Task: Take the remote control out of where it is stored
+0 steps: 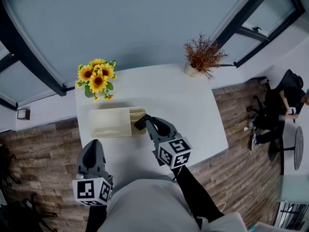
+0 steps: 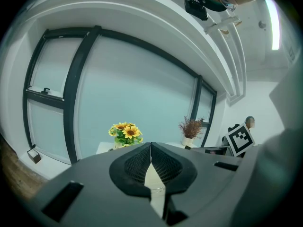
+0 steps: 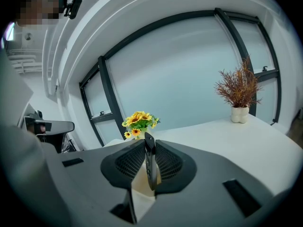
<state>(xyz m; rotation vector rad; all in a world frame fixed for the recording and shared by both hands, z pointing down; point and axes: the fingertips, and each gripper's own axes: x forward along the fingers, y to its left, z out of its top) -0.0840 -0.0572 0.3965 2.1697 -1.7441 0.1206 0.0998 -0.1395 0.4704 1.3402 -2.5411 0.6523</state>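
The remote control [image 1: 140,123] is pinched on its edge between the pads of the right gripper [image 3: 150,148]. It sits at the 3 o'clock end of the cream box [image 1: 110,124], over the narrow compartment there. Whether it touches the box, I cannot tell. The left gripper [image 1: 93,145] hangs at 7 o'clock from the box, near the table [image 1: 188,110] edge; its jaws are pressed together at the tips with nothing between. Sunflowers [image 1: 97,77] stand at 11 o'clock from the box, and a dried plant [image 1: 203,56] at 1 o'clock, well apart.
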